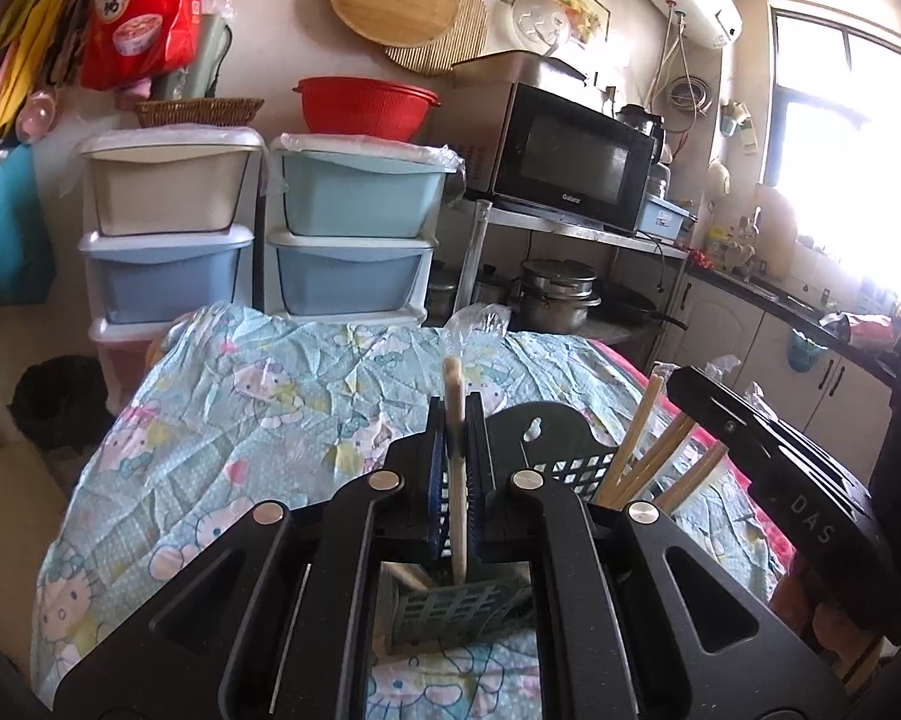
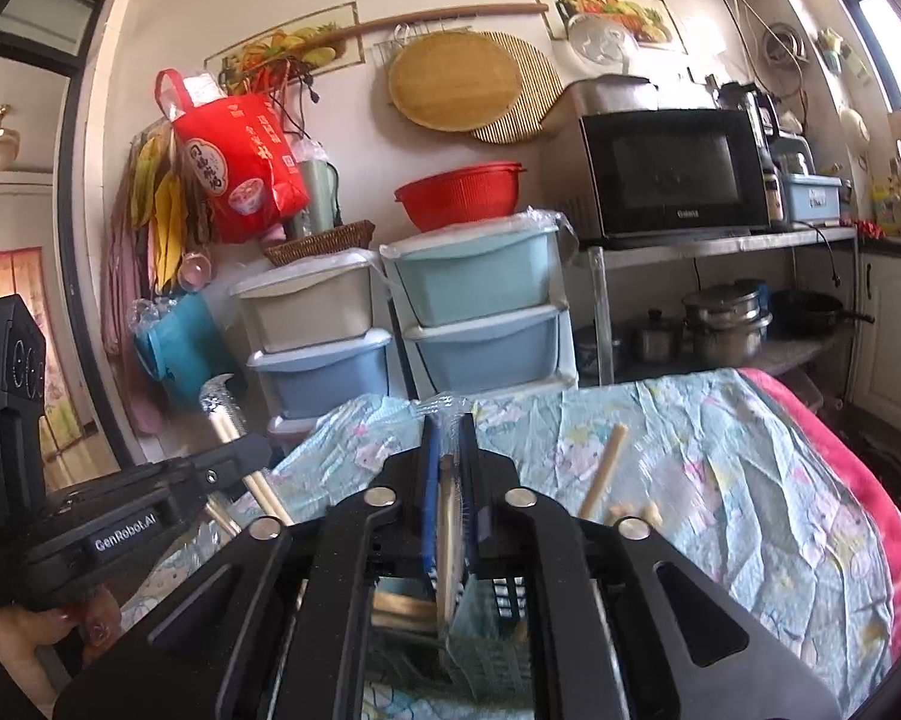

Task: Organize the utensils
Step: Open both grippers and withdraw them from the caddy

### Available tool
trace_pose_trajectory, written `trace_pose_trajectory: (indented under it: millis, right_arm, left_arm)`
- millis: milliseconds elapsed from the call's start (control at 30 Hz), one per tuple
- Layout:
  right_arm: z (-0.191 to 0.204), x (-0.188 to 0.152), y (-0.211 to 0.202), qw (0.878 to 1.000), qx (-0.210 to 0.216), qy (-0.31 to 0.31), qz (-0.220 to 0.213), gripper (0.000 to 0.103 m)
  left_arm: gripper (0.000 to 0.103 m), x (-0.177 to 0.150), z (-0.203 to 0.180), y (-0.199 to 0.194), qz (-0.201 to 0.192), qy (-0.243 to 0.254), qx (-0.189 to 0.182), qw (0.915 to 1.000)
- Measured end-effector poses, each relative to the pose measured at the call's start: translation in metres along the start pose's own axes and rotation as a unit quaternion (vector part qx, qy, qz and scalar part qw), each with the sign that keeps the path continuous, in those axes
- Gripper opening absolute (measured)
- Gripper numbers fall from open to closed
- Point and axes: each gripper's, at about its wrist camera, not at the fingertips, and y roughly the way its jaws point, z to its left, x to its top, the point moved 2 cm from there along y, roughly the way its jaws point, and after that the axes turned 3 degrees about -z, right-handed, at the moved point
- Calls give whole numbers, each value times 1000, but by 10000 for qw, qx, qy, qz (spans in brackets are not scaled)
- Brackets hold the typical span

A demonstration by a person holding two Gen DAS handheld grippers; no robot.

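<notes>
The left gripper (image 1: 457,468) is clenched on a wrapped pair of wooden chopsticks (image 1: 455,420), held upright between its blue pads, the lower end reaching into the dark lattice utensil basket (image 1: 570,456) below. Just right of it, more chopsticks (image 1: 648,450) lean in the same basket, their plastic sleeves poking up.

The right gripper (image 2: 448,480) is likewise closed on a wooden utensil (image 2: 448,516) (its exact kind is hard to tell behind the pads), standing over the basket (image 2: 480,648). Beside it a bare wooden stick (image 2: 603,471) slants up from the basket's right part.

The basket sits on a table under a pale blue cartoon-cat cloth (image 1: 240,396). Beyond the table stand stacked plastic drawers (image 1: 168,228), a red colander (image 1: 366,108) on top, and a black microwave (image 1: 570,162) on a metal shelf.
</notes>
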Motion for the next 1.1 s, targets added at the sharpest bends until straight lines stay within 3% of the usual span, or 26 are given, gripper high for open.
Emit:
trace_pose_trajectory:
  millis: [167,400,667,933,1100]
  right_arm:
    - [-3,-2,-14,10000,5,62,23,20]
    - [-6,3,-24,9994,89,178,268,24]
    - [-3,6,-36,9988,46,101,467,29]
    - [-3,7,-55,9986,2,104,510,37]
    - [-3,8,-67,9987,-1,98,501,40]
  left_arm:
    - [4,0,0,-5,63,-35,-12,10000]
    - [19,5,-5,-11,239,96,-52,9997]
    - [34,14,-7,-26,147,64,-92,9998]
    - [57,17,-12,-43,94,-10,-244,9997]
    - [62,14,-17,-55,44,23,-294,9996]
